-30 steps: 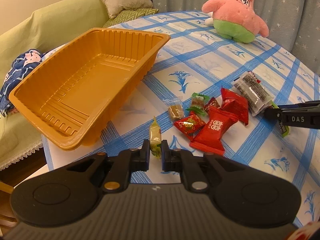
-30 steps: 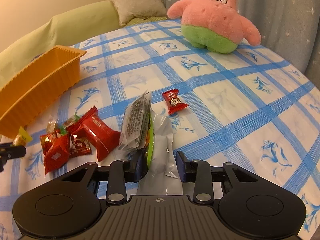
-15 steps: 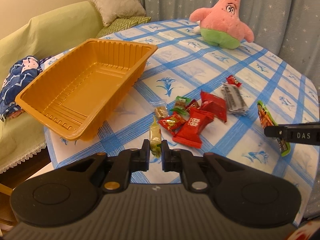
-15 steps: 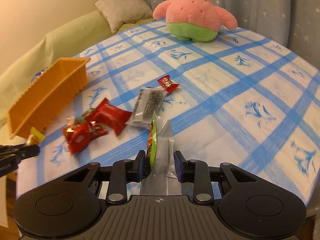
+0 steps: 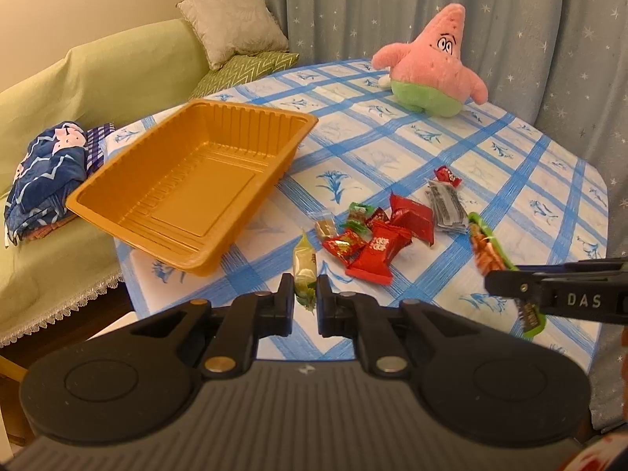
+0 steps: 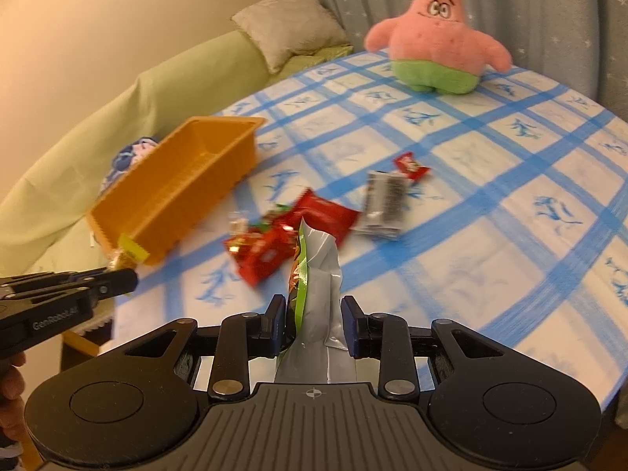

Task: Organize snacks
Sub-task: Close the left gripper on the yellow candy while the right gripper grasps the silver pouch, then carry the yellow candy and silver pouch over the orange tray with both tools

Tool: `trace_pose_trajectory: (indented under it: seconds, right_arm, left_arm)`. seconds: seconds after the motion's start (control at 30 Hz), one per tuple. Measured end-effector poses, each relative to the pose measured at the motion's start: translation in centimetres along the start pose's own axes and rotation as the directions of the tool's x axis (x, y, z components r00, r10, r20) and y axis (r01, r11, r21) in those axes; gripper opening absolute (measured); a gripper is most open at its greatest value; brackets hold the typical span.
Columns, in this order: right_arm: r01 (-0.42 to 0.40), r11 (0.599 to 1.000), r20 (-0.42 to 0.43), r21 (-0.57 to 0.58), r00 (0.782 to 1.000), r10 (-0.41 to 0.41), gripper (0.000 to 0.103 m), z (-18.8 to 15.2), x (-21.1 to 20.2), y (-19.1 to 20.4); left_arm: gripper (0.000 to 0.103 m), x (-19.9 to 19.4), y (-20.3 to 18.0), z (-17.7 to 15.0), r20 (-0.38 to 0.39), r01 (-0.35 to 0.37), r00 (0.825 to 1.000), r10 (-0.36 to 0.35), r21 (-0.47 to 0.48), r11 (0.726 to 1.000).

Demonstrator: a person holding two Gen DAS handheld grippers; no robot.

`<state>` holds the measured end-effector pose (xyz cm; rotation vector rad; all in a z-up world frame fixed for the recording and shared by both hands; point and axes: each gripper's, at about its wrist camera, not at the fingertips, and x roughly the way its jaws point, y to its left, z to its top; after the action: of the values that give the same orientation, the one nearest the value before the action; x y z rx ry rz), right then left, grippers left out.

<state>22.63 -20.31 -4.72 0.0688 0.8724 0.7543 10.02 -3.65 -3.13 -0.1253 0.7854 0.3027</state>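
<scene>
A pale yellow-green candy point(image 5: 304, 265) is gripped by its lower end between the narrow jaws of the left gripper point(image 5: 305, 301), and it is held upright above the near edge of the table point(image 5: 522, 165). Ahead and to the left of these jaws, an orange tray point(image 5: 196, 184) is seen on the table with nothing inside it. Just ahead and to the right of the left jaws, a cluster of red-wrapped snacks point(image 5: 376, 237) is spread on the blue-checked cloth, with a small brown candy point(image 5: 325, 227) and a green-wrapped one point(image 5: 359, 212) at its near-left side. Further right a grey packet point(image 5: 445, 206) lies flat, and a small red candy point(image 5: 447, 176) rests just beyond it.

A long green and silver snack packet point(image 6: 314, 274) is clamped between the jaws of the right gripper point(image 6: 313, 327), and it stands nearly upright, raised off the table. From the left wrist view the same packet is seen projecting from the right jaws, well to the right of the left jaws. The red snacks lie directly ahead of the right jaws, though they are blurred in that view.

A pink star plush point(image 6: 435, 35) sits at the far side of the table, well beyond both jaws.
</scene>
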Motion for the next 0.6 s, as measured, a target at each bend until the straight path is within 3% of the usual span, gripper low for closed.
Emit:
trace_pose_trajectory:
  seconds: [0.6]
  right_arm:
    - [-0.054, 0.996, 0.042, 0.068, 0.998, 0.051, 0.031, 2.4, 3.7, 12.5]
  left_arm:
    - [0.01, 1.0, 12.3, 4.3, 0.002, 0.091, 0.996, -0.092, 0.06, 0.994]
